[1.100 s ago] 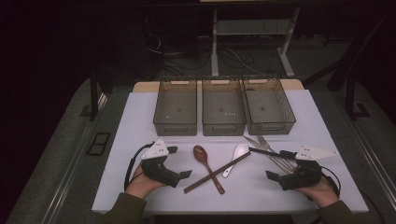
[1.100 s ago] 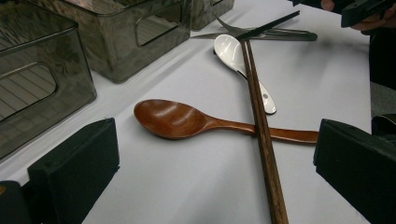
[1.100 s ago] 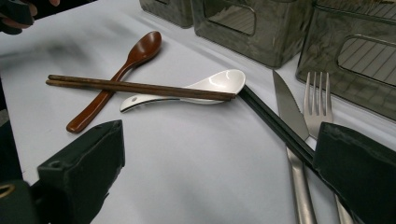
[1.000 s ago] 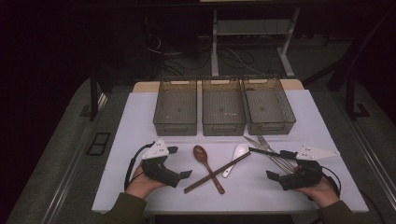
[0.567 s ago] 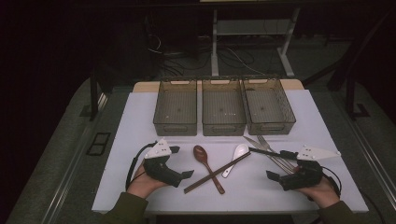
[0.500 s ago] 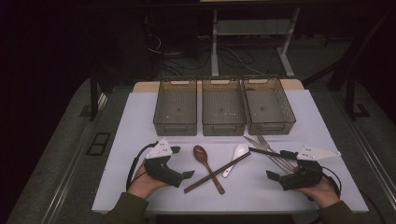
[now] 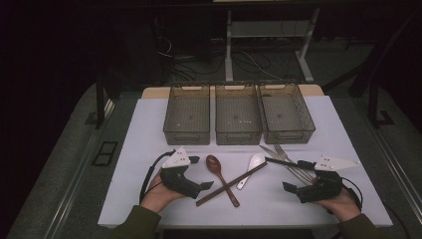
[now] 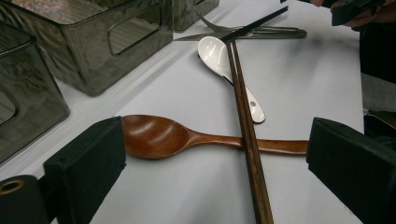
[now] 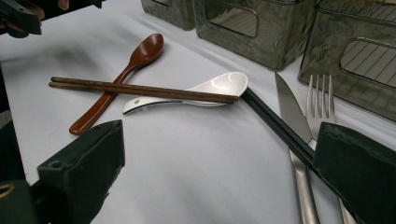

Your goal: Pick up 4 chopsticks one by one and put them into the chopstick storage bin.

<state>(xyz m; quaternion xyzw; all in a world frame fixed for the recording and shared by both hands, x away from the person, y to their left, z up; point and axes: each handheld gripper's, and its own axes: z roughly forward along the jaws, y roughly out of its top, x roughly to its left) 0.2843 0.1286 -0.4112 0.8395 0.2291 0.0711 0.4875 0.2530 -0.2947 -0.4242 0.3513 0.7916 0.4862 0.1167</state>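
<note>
Tabletop (image 7: 149, 149) is carrying 3 empty mesh bins (image 7: 238, 113) along the far edge w/ utensils lying just in front, presumably awaiting sorting: wooden spoon (image 8: 159, 136), brown chopsticks (image 8: 245, 126) crossing it, white spoon (image 8: 224, 65), black chopsticks (image 9: 275, 123), knife (image 9: 292, 116), fork (image 9: 320, 105). Left gripper (image 7: 199, 188) & right gripper (image 7: 293, 190) are resting at the near edge, fingers apart, holding nothing, each aiming inward at the pile.

We see a glossy, smooth wooden spoon (image 8: 159, 136), matt brown wooden chopsticks (image 8: 247, 130), a glazed white ceramic spoon (image 9: 205, 91), a satin metal knife (image 9: 294, 140) and fork (image 9: 320, 105), smoky translucent plastic bins (image 7: 238, 113), and a matt white tabletop (image 7: 149, 129).
</note>
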